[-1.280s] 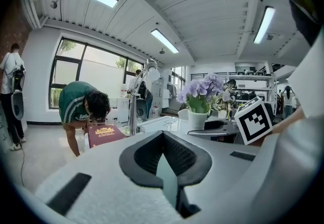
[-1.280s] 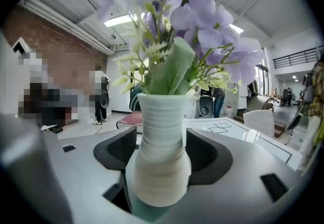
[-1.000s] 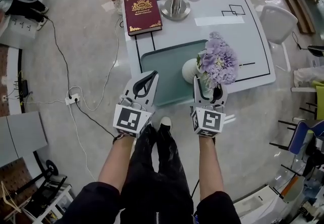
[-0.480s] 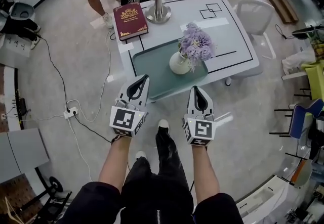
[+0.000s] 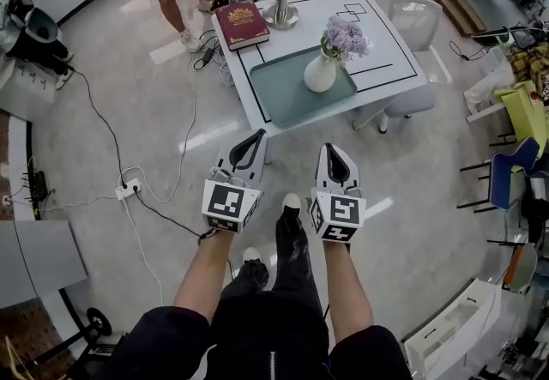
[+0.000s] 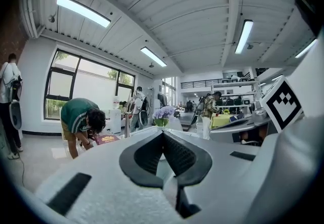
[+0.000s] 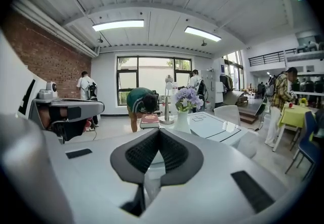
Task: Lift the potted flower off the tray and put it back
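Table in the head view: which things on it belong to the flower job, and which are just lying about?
Job:
- flower
- tray, which the flower stands on

Lying about:
- book
- lamp
- chair, beside the table

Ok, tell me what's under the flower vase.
The flower vase stands on the green tray, which lies on the white table. The tray surface right beneath its base is covered, so unseen.

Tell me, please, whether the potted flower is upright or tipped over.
Upright: the potted flower stands on its base on the green tray, its purple blooms pointing up.
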`<state>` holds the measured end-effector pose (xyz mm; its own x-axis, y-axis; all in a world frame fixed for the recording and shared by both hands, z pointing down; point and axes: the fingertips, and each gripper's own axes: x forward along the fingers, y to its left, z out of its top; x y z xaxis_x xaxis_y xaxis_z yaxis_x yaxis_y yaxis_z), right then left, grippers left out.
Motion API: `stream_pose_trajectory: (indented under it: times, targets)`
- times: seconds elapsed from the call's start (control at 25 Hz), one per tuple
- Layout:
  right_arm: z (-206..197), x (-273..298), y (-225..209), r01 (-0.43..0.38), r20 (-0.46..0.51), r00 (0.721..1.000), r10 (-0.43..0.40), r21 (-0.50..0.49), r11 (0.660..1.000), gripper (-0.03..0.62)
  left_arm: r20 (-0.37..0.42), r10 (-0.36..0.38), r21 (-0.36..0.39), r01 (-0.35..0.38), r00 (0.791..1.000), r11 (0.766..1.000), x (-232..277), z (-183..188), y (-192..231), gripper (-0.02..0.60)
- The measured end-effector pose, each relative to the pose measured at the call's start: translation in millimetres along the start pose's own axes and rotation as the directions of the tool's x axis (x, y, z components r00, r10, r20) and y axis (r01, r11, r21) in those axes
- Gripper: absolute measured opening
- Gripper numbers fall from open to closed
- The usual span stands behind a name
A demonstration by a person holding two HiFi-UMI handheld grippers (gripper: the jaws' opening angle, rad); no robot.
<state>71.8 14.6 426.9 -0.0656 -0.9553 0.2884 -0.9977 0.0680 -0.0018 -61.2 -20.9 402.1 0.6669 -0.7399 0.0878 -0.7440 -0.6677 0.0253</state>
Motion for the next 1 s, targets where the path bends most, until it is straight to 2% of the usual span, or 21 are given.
stream_pose_trajectory:
  times: [0.16, 0.4, 0.56, 1.0]
  targets:
    - [3, -48, 29, 0.005, 0.008, 1.000, -0.005, -0.005, 1.000, 0.006, 0.012, -0.024, -0.008, 0.024, 1.000, 1.000, -46, 10, -24, 0.005]
    - [-7, -86, 48, -0.023, -0.015, 1.000, 0.023, -0.009, 1.000, 0.006, 0.015, -0.027, -0.008, 0.027, 1.000, 1.000, -80, 6, -53, 0.005]
    - [-8, -98, 48, -0.041, -0.020, 0.999, 0.041, -0.011, 0.999, 0.006, -0.005, -0.021, -0.008, 0.021, 1.000, 1.000, -87, 7, -60, 0.005]
    - [-6, -93, 43, -0.068, -0.026, 0.997, 0.067, -0.019, 0.998, 0.005, 0.001, -0.007, 0.001, 0.007, 1.000, 1.000, -78, 12, -65, 0.005]
